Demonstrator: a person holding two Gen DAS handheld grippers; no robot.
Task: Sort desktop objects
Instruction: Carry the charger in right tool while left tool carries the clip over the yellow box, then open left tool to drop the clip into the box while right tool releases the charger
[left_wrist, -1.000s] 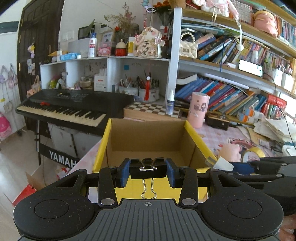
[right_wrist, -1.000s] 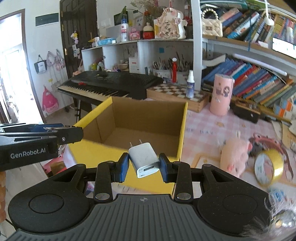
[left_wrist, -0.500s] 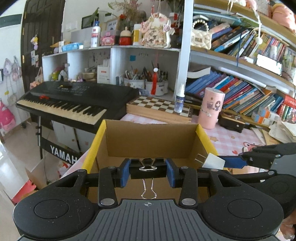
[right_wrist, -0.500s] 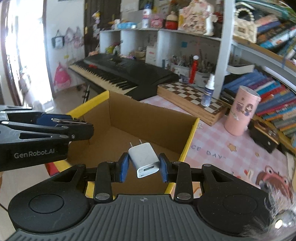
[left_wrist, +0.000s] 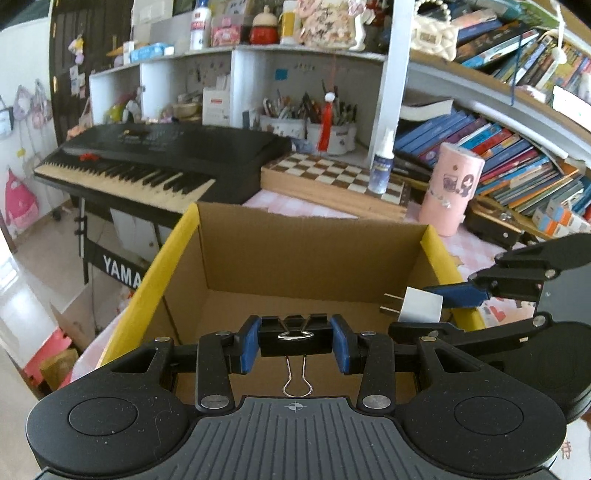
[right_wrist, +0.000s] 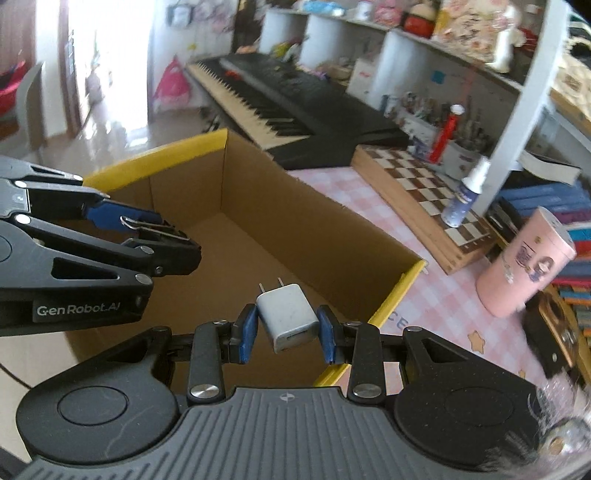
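You have moved both grippers over the open yellow-edged cardboard box (left_wrist: 314, 258): left gripper (left_wrist: 294, 344) clamps the black binder clip (left_wrist: 294, 338), right gripper (right_wrist: 286, 328) clamps the white plug charger (right_wrist: 288, 317).

— What's behind my desk from here?

— A black keyboard (left_wrist: 155, 162) on a stand at the left of the frame, white cubby shelves (left_wrist: 236, 81) above it, and a long bookshelf (left_wrist: 517, 155) packed with leaning books sweeping to the upper right.

— And the floor?

— Pale and glossy (right_wrist: 110, 125), catching bright daylight from the upper left. A dark door (left_wrist: 70, 74) stands in the white wall; the desk wears a pink checked cloth (right_wrist: 436, 295).
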